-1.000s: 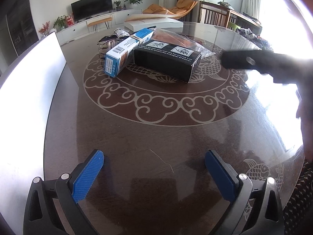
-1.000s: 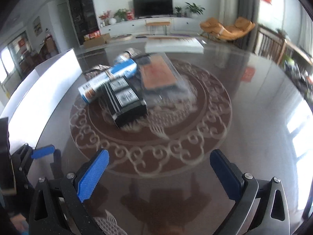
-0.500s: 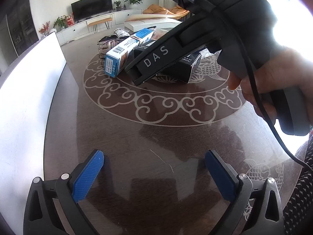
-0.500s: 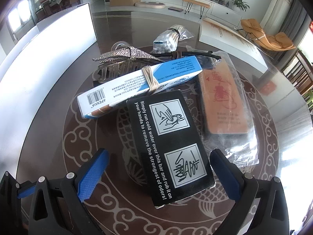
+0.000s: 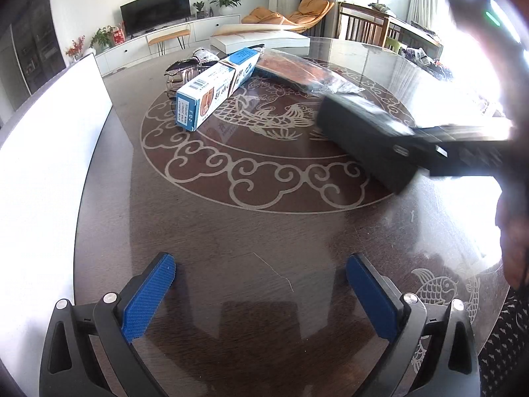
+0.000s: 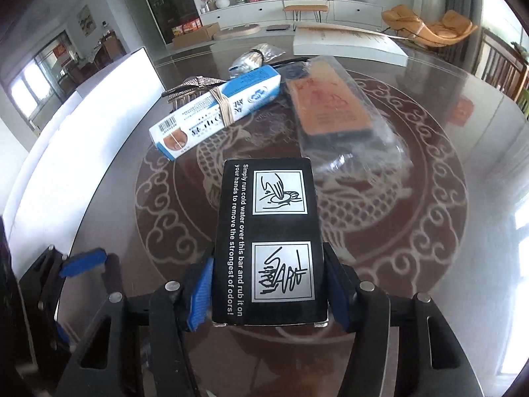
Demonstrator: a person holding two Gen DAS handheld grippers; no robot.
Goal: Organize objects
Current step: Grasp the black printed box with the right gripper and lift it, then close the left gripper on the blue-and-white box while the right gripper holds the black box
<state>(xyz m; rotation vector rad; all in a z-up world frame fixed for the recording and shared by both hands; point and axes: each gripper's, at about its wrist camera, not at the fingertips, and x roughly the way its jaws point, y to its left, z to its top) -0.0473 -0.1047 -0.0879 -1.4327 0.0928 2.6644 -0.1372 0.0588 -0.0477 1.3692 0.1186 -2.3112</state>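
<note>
My right gripper [image 6: 267, 292] is shut on a black box [image 6: 267, 241] with white print and holds it above the round dark table [image 6: 429, 264]. The box also shows, blurred, in the left wrist view [image 5: 363, 139]. A blue-and-white box [image 6: 218, 112] with a rubber band lies behind it, also in the left wrist view [image 5: 215, 89]. A plastic-wrapped orange pack [image 6: 330, 106] lies to its right. My left gripper [image 5: 261, 294] is open and empty near the table's front edge, and appears at the right wrist view's left edge [image 6: 82, 261].
A silver hair clip [image 6: 191, 89] and a small wrapped bundle [image 6: 254, 58] lie behind the blue box. A large white box [image 6: 347, 44] sits at the table's far side. A white panel [image 5: 49, 152] stands along the left.
My right gripper has closed on the black box, lifted it from beside the blue box and drawn it back to the right. My left gripper has not moved.
</note>
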